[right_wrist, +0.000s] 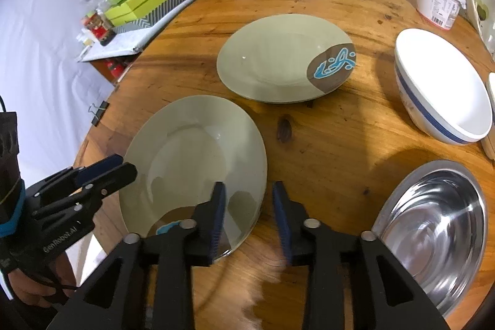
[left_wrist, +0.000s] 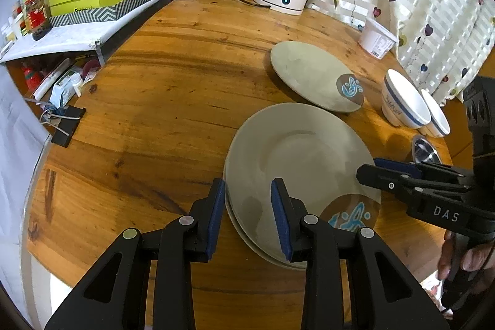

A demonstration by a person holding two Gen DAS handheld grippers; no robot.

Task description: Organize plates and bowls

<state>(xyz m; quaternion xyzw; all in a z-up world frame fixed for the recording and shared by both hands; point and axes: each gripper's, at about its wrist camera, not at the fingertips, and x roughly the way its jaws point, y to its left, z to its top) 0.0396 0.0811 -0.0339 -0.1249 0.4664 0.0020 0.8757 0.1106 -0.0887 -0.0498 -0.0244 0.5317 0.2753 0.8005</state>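
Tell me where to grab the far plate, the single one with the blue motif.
Pinch the far plate by its raised rim, one finger over and one under. Come from the near right edge by the motif, where the rim overhangs the table. It lies flat, so only the rim offers purchase.

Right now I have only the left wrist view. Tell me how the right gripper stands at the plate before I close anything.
Observer: The right gripper is open astride the rim of the near plate. One finger is over the plate, the other is off it, and neither pad presses.
Operator: Check the steel bowl. I see only a sliver.
Observer: The steel bowl is empty and sits just right of that gripper.
Operator: Confirm the two plates aren't touching.
Observer: The far plate lies apart from the near plate, with bare table between them.
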